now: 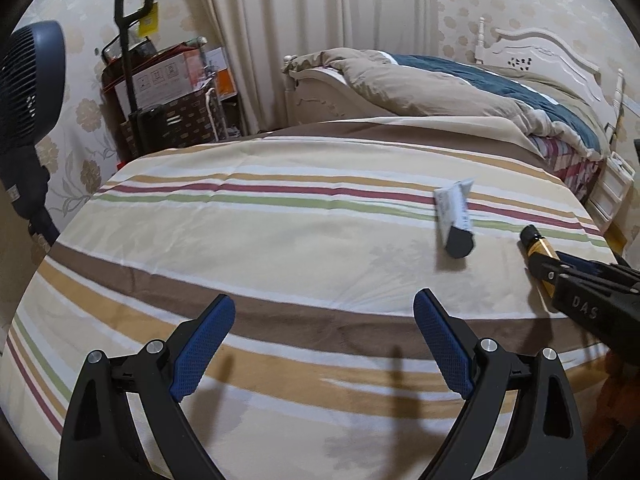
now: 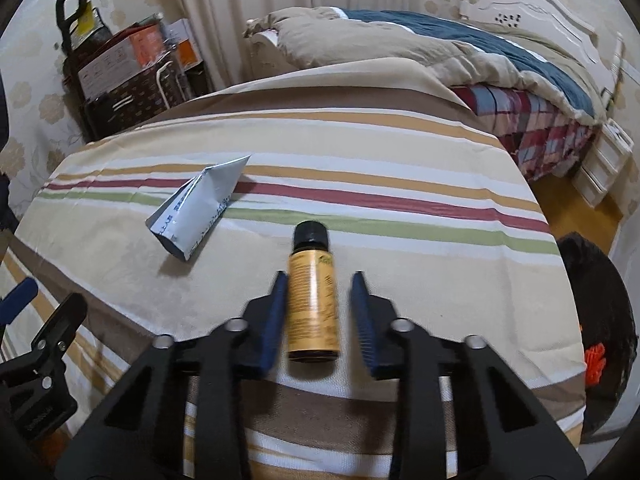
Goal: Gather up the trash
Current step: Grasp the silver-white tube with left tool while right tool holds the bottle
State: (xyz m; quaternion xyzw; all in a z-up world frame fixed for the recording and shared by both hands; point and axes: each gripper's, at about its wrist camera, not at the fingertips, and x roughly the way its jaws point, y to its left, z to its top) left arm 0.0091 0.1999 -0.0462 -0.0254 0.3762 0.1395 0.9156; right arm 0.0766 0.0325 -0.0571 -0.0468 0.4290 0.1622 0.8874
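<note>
A small amber bottle (image 2: 313, 298) — black cap, yellow label — lay near the striped bed's (image 2: 400, 240) right edge between the right gripper's (image 2: 320, 308) spread, non-touching fingers; the left gripper (image 1: 324, 344) gaped wide.

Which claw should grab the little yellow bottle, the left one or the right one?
The right claw. Its open fingers already sit on both sides of the yellow bottle. The left claw is open over bare striped sheet, farther away.
</note>
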